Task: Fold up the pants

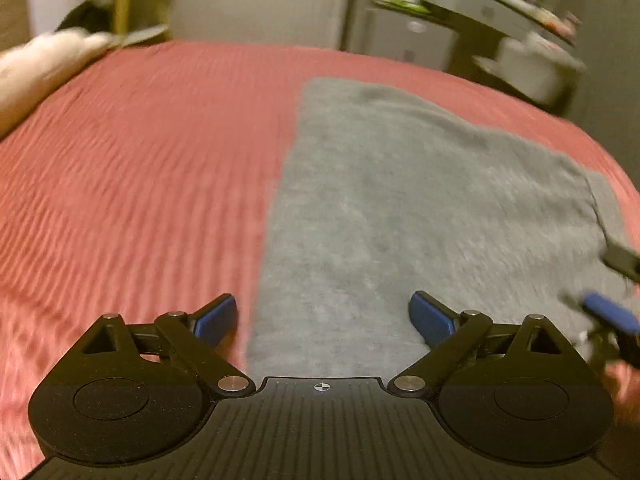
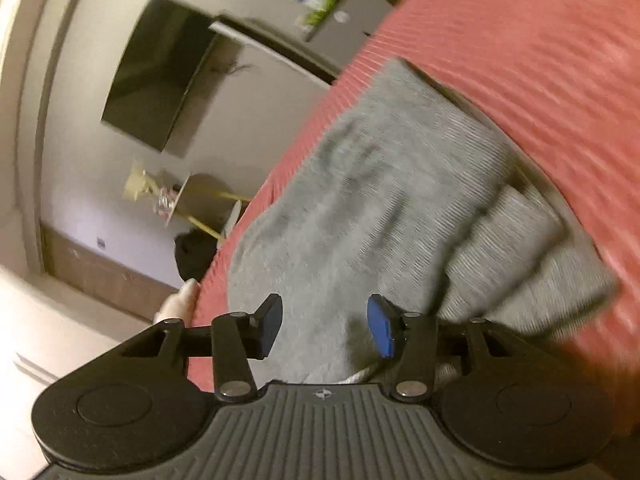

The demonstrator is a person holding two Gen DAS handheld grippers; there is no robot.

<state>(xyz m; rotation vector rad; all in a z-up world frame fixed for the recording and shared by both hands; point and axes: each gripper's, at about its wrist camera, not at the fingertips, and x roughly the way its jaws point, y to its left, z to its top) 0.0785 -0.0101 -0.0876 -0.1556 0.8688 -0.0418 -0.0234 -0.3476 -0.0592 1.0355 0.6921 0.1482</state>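
Grey pants (image 1: pixel 400 200) lie folded flat on the red ribbed bed cover (image 1: pixel 140 160), reaching from the near edge toward the far right. My left gripper (image 1: pixel 322 304) hovers over the near left edge of the pants with its blue pads wide apart and nothing between them. At the right edge of that view is my right gripper (image 1: pixel 614 284), low over the pants' near right corner. In the tilted right wrist view the pants (image 2: pixel 380 200) show a layered fold at the right. My right gripper (image 2: pixel 325 304) stands open just above the fabric, its pads clear of it.
A pale pillow (image 1: pixel 40 64) lies at the bed's far left. A dark shelf with small items (image 1: pixel 480 8) stands beyond the far right corner. A wall screen (image 2: pixel 160 72) and a small round side table (image 2: pixel 200 200) stand off the bed.
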